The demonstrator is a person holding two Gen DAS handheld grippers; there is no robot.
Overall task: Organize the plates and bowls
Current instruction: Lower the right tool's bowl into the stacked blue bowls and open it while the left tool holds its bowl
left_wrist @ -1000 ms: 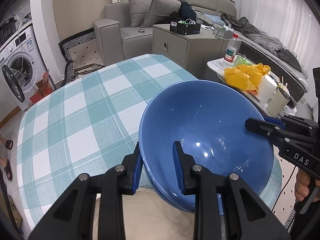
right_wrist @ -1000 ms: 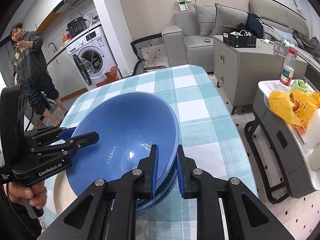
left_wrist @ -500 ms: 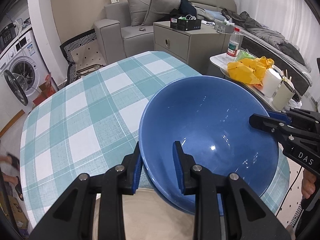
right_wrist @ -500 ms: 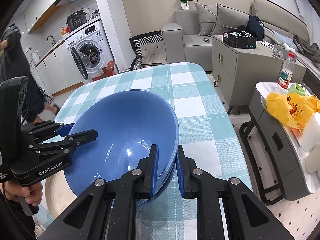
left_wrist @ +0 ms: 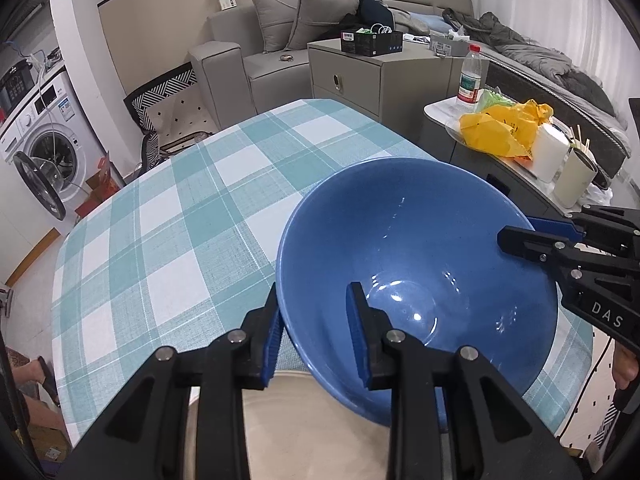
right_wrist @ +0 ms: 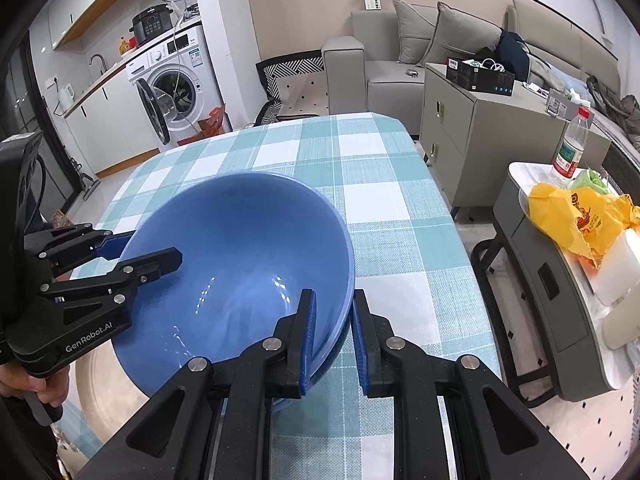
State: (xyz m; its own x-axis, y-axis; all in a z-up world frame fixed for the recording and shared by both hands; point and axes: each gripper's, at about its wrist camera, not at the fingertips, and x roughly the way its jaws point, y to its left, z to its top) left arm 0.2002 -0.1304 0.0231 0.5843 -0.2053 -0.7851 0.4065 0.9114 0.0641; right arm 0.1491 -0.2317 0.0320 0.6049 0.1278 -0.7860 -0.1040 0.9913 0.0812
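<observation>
Blue bowl tilted above the checked counter, left gripper jaws closed on its near rim, right gripper jaws clamping the opposite rim, beige plate just beneath it

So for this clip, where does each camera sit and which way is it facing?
Left wrist: on the left tool, angled down along its fingers at the blue bowl it clamps; the right tool enters at right.
Right wrist: on the right tool, angled down at the bowl's opposite rim; the left tool and a hand show at left.
Shared: bowl, checked tablecloth, sofa.
</observation>
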